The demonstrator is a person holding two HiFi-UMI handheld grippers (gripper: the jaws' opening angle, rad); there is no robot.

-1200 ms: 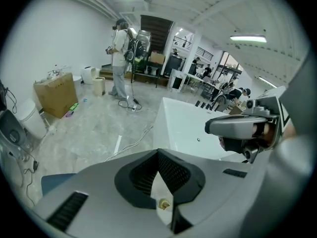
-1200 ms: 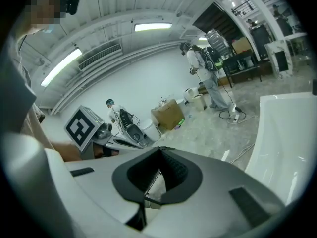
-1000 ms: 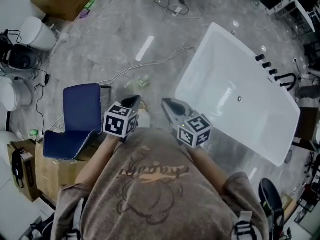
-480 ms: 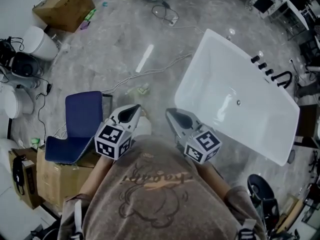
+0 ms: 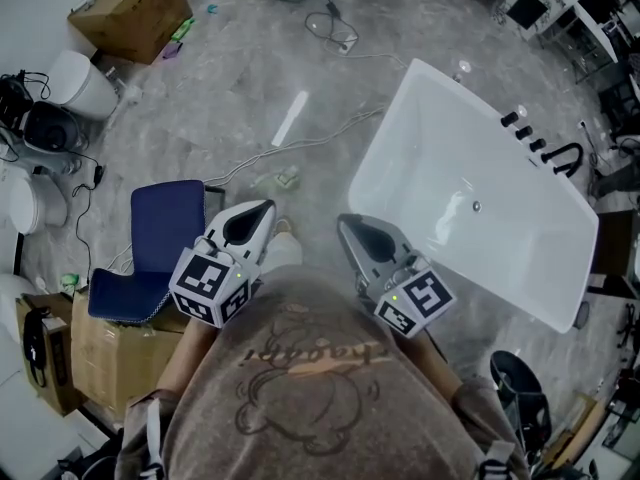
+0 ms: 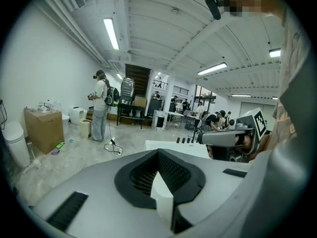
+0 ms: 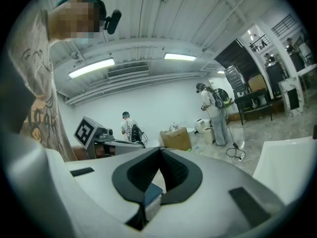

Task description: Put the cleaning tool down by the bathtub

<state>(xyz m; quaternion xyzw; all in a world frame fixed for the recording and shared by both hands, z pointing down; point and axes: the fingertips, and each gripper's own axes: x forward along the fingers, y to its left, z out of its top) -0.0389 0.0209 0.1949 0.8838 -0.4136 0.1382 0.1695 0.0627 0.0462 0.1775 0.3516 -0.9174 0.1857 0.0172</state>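
Head view: left tongs [image 5: 263,210] and right tongs [image 5: 347,224] both closed, empty, at chest. No tool held; put-down by tub [image 5: 392,118] looks finished.

Bathtub [image 5: 440,138] at R, chair [image 5: 165,230] at L, cable [image 5: 292,145] on floor [image 5: 225,88] btwn, box [image 5: 128,8] far L.

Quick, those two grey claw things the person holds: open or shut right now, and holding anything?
Left grey two-jaw gripper: closed, holding nothing.
Right grey two-jaw gripper: closed, holding nothing.
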